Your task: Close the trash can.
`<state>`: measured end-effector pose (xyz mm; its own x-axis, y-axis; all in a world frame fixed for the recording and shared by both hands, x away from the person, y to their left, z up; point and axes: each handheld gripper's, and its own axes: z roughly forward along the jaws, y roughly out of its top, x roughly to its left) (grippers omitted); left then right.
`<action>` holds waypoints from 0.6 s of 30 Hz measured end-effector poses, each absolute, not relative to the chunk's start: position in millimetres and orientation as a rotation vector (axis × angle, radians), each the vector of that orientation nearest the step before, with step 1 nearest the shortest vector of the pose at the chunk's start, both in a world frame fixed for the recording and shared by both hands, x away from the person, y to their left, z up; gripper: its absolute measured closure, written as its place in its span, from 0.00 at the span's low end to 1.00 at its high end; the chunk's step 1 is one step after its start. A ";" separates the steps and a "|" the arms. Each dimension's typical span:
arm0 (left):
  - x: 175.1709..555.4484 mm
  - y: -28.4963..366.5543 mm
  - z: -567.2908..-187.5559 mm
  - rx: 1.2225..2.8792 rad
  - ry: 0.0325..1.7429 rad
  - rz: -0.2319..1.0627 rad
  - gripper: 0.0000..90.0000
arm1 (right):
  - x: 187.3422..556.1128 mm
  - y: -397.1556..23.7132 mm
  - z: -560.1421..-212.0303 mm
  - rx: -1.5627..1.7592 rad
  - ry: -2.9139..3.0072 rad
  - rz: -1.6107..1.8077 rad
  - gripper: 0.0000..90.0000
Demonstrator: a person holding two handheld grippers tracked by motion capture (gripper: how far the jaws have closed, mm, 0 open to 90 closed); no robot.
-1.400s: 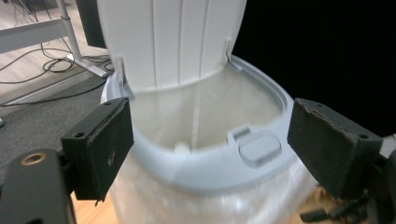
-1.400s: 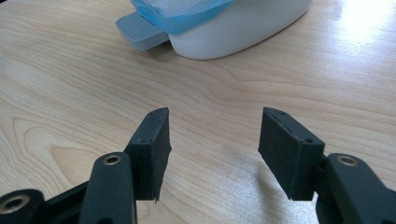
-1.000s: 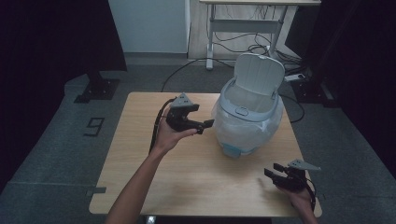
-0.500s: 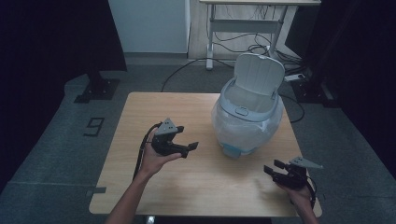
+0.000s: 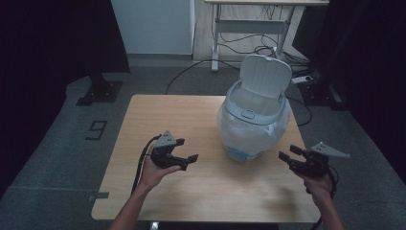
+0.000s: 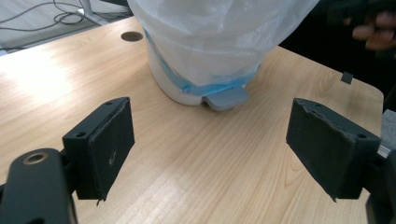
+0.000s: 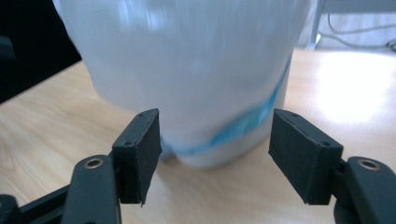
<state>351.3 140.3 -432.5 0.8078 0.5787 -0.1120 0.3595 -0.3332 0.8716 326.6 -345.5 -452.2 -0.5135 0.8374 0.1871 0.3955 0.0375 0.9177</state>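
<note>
One lidded bin (image 5: 256,115), lid up, one liner bag (image 5: 234,129), on one table (image 5: 158,115). Two grippers: left gripper (image 5: 187,161) wide, empty. Right gripper (image 5: 288,156) has just been opening, nothing between its jaws.

environment: recording lab or studio. indicators: dark curtains (image 5: 57,43) enclosing the area on both sides, grey carpet floor (image 5: 57,143) with a taped marker (image 5: 97,129), loose cables (image 5: 249,45) beneath a metal-frame desk (image 5: 268,19) beyond the tabletop (image 5: 182,115).

Bin (image 5: 253,120) on table (image 5: 191,110) (right half)
</note>
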 end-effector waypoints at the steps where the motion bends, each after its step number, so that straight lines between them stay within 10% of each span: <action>1: 350.8 140.2 -434.6 1.961 0.701 0.259 0.17 | 328.9 -345.2 -445.3 1.237 1.911 1.480 0.36; 18: 349.3 142.4 -460.7 1.984 0.735 0.202 0.17 | 376.9 -329.5 -354.4 1.157 1.884 1.519 0.31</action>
<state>349.3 142.4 -460.7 0.8036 0.5737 -0.1586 0.4120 -0.3439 0.8438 376.9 -329.5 -354.4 -0.5434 0.8256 0.1520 0.3236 0.0389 0.9454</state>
